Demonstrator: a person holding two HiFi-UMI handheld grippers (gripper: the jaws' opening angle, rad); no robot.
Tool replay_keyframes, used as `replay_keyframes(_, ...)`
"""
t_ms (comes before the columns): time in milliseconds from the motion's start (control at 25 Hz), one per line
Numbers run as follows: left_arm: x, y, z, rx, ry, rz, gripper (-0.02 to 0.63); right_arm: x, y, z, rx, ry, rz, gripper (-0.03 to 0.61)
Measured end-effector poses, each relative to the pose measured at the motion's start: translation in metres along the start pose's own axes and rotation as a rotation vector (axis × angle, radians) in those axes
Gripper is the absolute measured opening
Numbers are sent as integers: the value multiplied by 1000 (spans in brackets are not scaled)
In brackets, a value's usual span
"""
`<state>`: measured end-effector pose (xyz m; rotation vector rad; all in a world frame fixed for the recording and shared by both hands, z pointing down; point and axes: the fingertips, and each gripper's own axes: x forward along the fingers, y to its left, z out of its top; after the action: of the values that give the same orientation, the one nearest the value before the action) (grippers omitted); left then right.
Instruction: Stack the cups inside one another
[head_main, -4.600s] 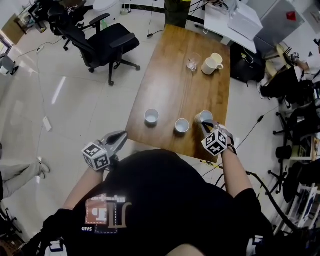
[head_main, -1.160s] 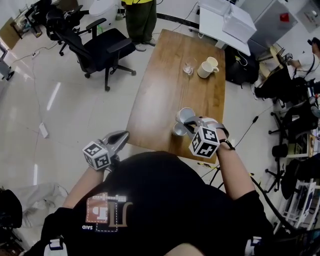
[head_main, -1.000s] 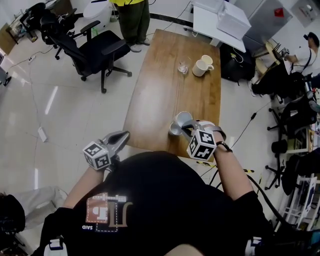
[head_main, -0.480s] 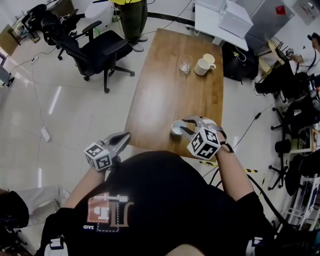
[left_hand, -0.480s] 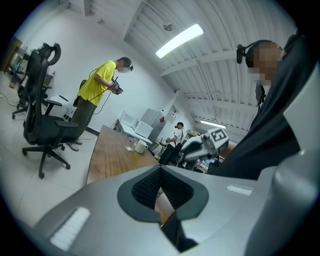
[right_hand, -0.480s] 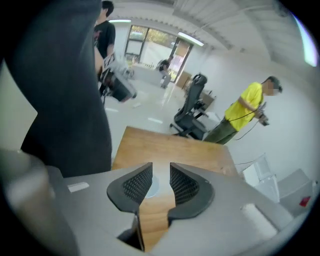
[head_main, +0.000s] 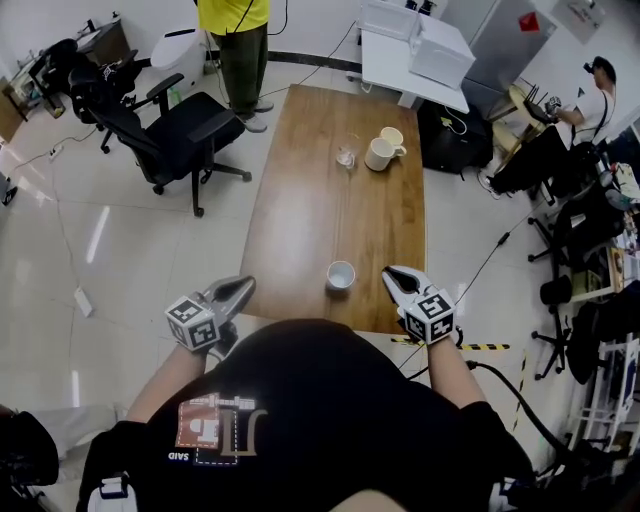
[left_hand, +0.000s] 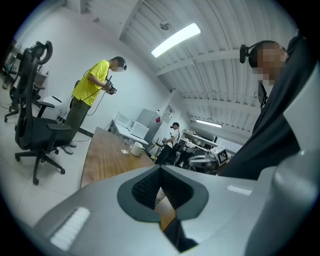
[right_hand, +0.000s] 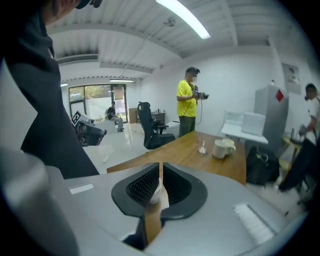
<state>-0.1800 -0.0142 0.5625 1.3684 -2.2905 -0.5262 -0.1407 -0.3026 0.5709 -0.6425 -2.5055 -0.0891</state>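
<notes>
Counts first. One white cup (head_main: 341, 275) shows at the 6 o'clock edge of the surface (head_main: 330, 205), standing upright. From above I see a single rim and can't tell how many sit nested in it. At the 12 o'clock end there is one clear glass (head_main: 347, 156). Just beside it at 3 o'clock is a white mug (head_main: 378, 156), with a second pale cup (head_main: 393, 137) against its far side. That makes four vessels I can count.

There are two tools. The right tool (head_main: 395, 276) is at 3 o'clock of the cup, near it but not touching. Its jaws have just been closing and stand narrow, with only a thin slit between them. Nothing is held; the cup shows through the slit, farther off. The left tool (head_main: 243, 287) hangs off the surface at 8 o'clock of the cup, well apart from it. Its jaws are together and it is empty.

The surface is a long wooden top, bare between the two groups.

The room has a pale glossy floor (head_main: 90, 230). Two black office chairs (head_main: 185, 135) stand at 10 o'clock. One person in a yellow shirt (head_main: 232, 30) stands at 11 o'clock. A white desk (head_main: 400, 62) carrying white boxes is at 1 o'clock. A second person (head_main: 600, 78) is at 2 o'clock among dark clutter and cables.
</notes>
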Motion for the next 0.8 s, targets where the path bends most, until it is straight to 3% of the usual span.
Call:
replay_keyframes(120, 8, 2, 2, -3, 4, -10, -5, -5, 5, -79, 271, 23, -16, 34)
replay_keyframes(280, 21, 4, 6, -22, 8, -28, -5, -19, 15, -127, 469, 14, -56, 17)
replay_keyframes(440, 34, -1, 3, -16, 31, -54, -5, -32, 12, -134, 513, -17, -68, 14)
replay_keyframes(640, 48, -5, 7, -5, 34, -81, -5, -43, -20, -96, 525, -146, -95, 14)
replay_keyframes(800, 51, -7, 1, -11, 37, -82, -5, -43, -20, -88, 540, -176, -70, 14)
